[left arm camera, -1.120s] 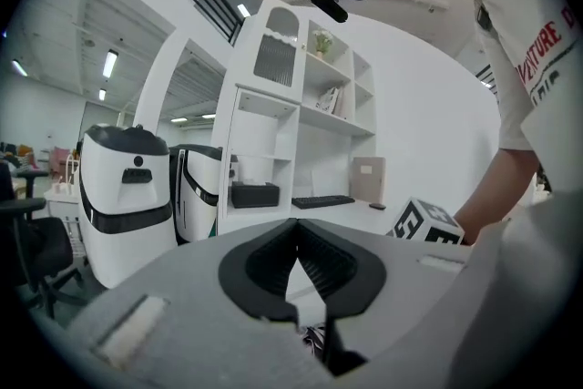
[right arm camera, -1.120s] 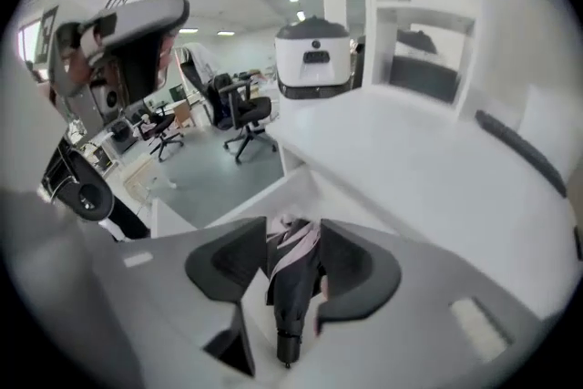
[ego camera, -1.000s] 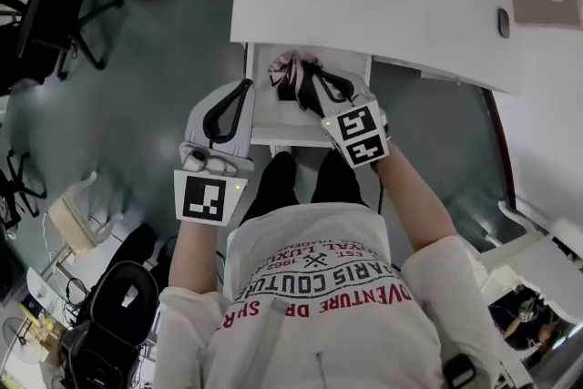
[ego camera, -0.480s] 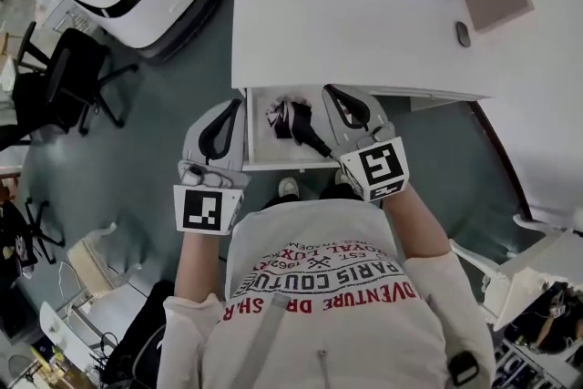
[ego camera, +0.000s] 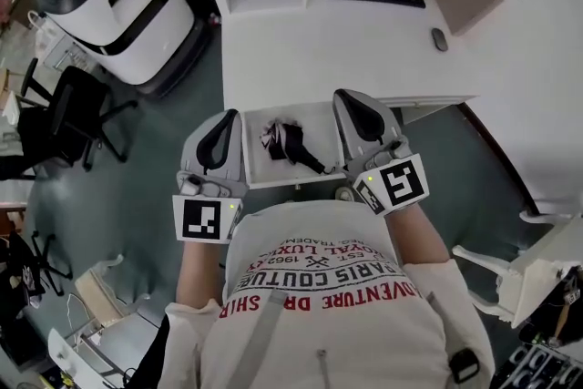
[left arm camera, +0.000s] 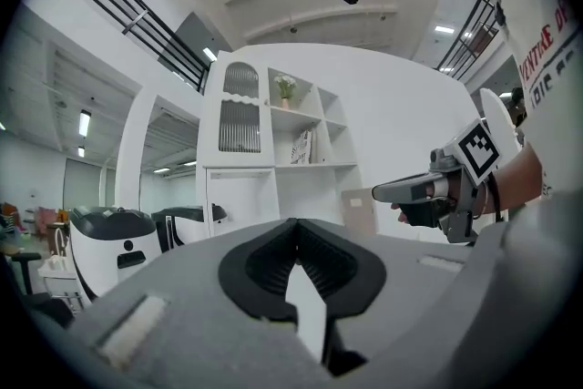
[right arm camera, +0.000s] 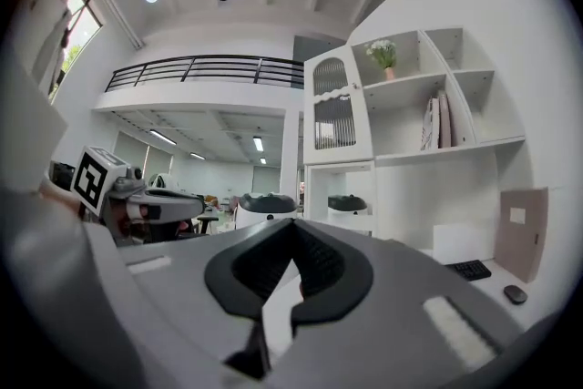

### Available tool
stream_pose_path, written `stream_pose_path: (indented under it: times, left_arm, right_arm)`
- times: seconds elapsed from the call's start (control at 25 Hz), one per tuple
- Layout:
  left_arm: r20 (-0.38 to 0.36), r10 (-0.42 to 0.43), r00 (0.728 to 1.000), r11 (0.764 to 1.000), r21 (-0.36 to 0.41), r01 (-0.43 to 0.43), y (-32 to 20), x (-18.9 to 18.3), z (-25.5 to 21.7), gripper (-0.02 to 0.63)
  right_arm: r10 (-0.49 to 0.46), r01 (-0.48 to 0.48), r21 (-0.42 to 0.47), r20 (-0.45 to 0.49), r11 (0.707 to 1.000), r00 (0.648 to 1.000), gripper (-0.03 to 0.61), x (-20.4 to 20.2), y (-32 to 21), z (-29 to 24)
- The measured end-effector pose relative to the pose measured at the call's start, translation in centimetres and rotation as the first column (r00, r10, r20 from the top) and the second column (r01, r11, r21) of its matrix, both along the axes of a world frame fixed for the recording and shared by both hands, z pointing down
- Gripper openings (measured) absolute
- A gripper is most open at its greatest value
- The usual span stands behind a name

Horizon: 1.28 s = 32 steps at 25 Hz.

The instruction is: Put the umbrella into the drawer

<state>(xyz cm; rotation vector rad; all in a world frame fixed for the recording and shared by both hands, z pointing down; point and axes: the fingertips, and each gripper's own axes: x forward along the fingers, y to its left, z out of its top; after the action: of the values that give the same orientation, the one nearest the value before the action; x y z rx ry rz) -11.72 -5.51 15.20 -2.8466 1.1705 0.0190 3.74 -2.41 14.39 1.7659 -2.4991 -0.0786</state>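
Umbrella in open drawer, white desk, grey floor, left claw, right claw both closed, empty

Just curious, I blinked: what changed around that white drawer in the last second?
The grey left gripper and right gripper rose away from the open white drawer; the right one came off the dark folded umbrella. The umbrella stays lying inside, drawer still open.

The right gripper has left the umbrella lying in the drawer and risen, apparently empty; the left gripper rose too.
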Motion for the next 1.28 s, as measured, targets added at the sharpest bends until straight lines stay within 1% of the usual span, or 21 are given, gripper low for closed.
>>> stream_pose_path:
  times: [0.12,0.28,0.6,0.84,1.28]
  left_arm:
    - [0.005,0.004,1.000,1.000,0.011,-0.004,0.3,0.4,-0.4,0.006]
    - [0.005,0.003,1.000,1.000,0.005,-0.003,0.4,0.4,-0.4,0.006]
    - [-0.001,-0.023,1.000,0.999,-0.025,0.023,0.5,-0.5,-0.2,0.006]
    - [0.004,-0.038,0.999,0.999,-0.032,0.038,0.3,-0.8,0.0,0.006]
    - [0.000,-0.043,0.999,0.998,-0.036,0.043,0.1,-0.5,0.0,0.006]
  right_arm:
    - [0.004,-0.004,0.007,-0.010,1.000,1.000,-0.002,0.1,0.2,0.0]
    - [-0.002,0.002,0.008,-0.018,1.000,1.000,-0.002,-0.4,0.4,0.4]
    - [-0.002,0.002,-0.013,0.013,1.000,1.000,-0.003,-0.7,1.0,0.8]
    - [-0.012,0.012,-0.012,0.013,1.000,1.000,-0.002,-1.0,1.1,1.2]
    - [0.005,-0.005,-0.025,0.021,1.000,1.000,-0.002,-0.5,0.6,1.6]
